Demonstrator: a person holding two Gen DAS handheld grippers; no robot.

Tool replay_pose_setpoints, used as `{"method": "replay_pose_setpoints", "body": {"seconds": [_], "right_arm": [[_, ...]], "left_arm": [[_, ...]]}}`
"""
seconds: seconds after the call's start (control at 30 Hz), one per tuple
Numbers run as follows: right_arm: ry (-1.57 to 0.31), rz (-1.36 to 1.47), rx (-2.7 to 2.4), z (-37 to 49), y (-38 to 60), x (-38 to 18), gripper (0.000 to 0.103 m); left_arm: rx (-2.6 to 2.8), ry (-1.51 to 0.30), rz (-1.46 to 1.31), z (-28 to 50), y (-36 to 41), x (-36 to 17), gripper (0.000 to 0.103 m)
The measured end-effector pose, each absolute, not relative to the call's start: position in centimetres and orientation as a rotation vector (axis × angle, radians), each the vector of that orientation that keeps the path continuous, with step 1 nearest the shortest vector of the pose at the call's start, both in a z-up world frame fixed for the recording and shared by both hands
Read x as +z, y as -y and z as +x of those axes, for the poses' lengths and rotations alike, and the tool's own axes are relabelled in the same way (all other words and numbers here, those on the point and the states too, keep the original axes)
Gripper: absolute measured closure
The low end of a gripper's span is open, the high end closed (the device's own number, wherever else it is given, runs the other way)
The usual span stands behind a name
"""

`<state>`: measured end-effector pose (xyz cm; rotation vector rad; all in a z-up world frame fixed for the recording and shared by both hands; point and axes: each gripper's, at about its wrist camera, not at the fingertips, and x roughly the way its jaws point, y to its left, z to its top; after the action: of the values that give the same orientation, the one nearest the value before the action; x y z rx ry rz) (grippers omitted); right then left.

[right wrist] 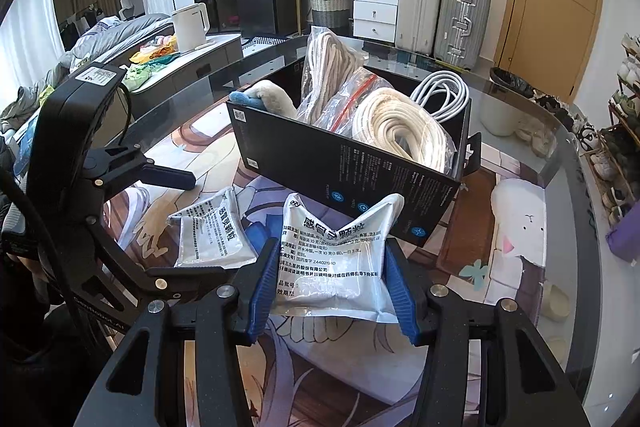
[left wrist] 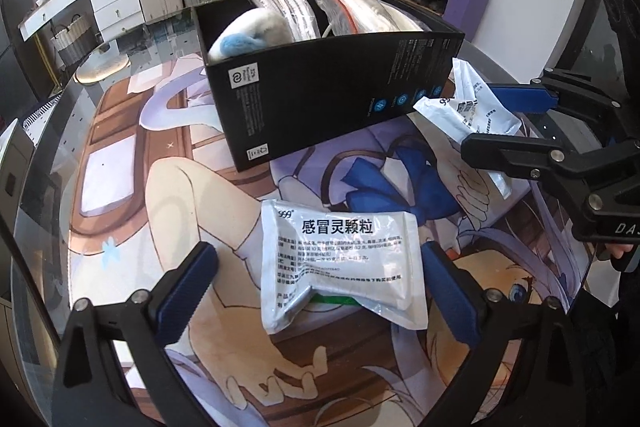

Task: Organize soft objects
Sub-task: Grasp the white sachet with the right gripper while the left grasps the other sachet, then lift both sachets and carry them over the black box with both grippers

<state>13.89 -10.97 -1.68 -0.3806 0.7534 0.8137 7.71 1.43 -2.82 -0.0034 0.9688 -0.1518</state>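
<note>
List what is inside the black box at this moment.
Inside the black box: a blue-and-white plush toy, two clear bags of coiled cream rope, and a white cable at the back. The box's walls and these items hide its floor and anything lying lower.

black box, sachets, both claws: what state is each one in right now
black box: open-topped, upright, holding bagged ropes, cable, plush
left claw: open, straddling flat sachet on the mat
right claw: shut on second sachet, which buckles

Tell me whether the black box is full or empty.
Partly full: the black box holds bagged rope, a white cable and a plush toy.
</note>
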Motion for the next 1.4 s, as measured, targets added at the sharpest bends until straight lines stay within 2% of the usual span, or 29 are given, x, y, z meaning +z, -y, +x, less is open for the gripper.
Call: {"method": "replay_pose_setpoints", "body": {"seconds": [0.07, 0.27, 0.3, 0.5, 1.4], "right_arm": [[-0.753, -0.380, 0.813, 13.9, 11.0, -1.7, 0.052], [-0.747, -0.382, 0.814, 13.7, 10.9, -1.4, 0.052], [-0.747, -0.382, 0.814, 13.7, 10.9, -1.4, 0.052], [-0.738, -0.380, 0.814, 13.6, 10.8, -1.1, 0.052], [-0.618, -0.270, 0.802, 13.2, 13.0, 2.3, 0.052]], "left_arm": [[-0.151, -0.959, 0.007, 7.6, -1.3, -2.7, 0.014], [-0.173, -0.928, -0.004, 7.2, -1.3, -2.4, 0.044], [-0.176, -0.927, -0.005, 7.2, -1.3, -2.3, 0.045], [-0.192, -0.908, -0.007, 7.0, -1.1, -1.9, 0.049], [-0.099, -0.685, -0.121, 5.7, -4.6, 3.8, 0.049]]}}
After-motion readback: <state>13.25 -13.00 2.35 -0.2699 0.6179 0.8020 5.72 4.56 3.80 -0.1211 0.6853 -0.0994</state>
